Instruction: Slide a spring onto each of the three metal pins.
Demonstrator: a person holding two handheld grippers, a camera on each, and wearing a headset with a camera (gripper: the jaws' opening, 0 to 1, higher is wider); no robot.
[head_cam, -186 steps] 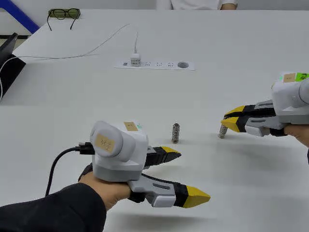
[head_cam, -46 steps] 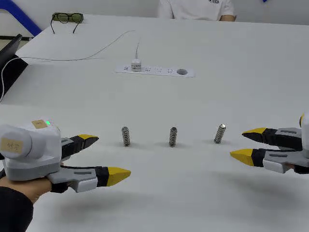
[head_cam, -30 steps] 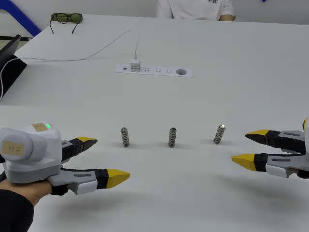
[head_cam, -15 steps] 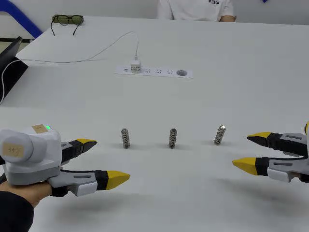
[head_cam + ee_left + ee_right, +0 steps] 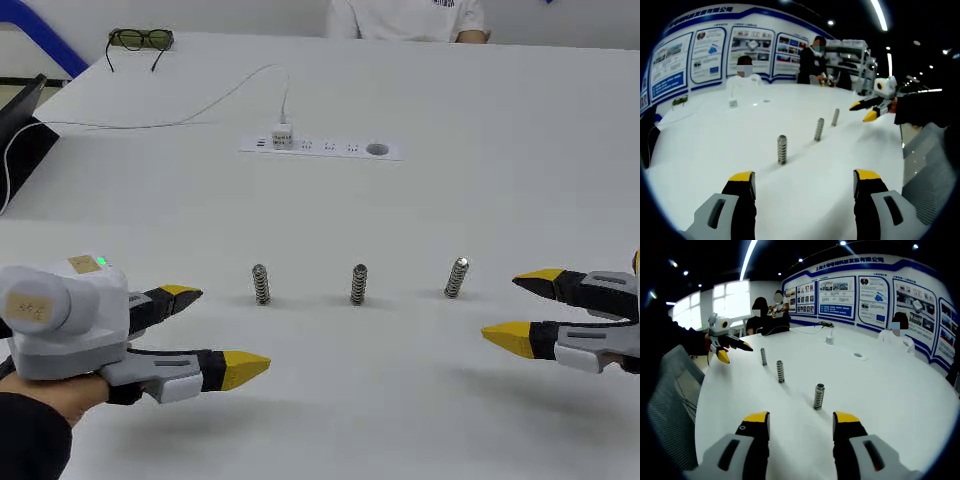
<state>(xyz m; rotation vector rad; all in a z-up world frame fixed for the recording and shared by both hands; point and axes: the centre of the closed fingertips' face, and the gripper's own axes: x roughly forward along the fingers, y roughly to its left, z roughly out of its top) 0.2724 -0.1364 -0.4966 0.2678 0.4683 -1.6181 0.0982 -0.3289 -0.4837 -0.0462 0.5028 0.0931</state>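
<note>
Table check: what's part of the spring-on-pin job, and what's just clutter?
Job: left spring, middle spring, right spring, each upright over a pin; left gripper and right gripper, both open.

Lying about: power strip, white charger, cable, glasses.

Bright even overhead light, soft shadows, sharp focus, fisheye-warped edges

The left gripper (image 5: 216,330), white-and-grey plastic with yellow-tipped black jaws, points right with its jaws spread apart. A hand (image 5: 58,396) in a dark sleeve (image 5: 25,445) grips it from beneath. The right gripper (image 5: 512,307), of the same build, points left, its jaws likewise apart.
</note>
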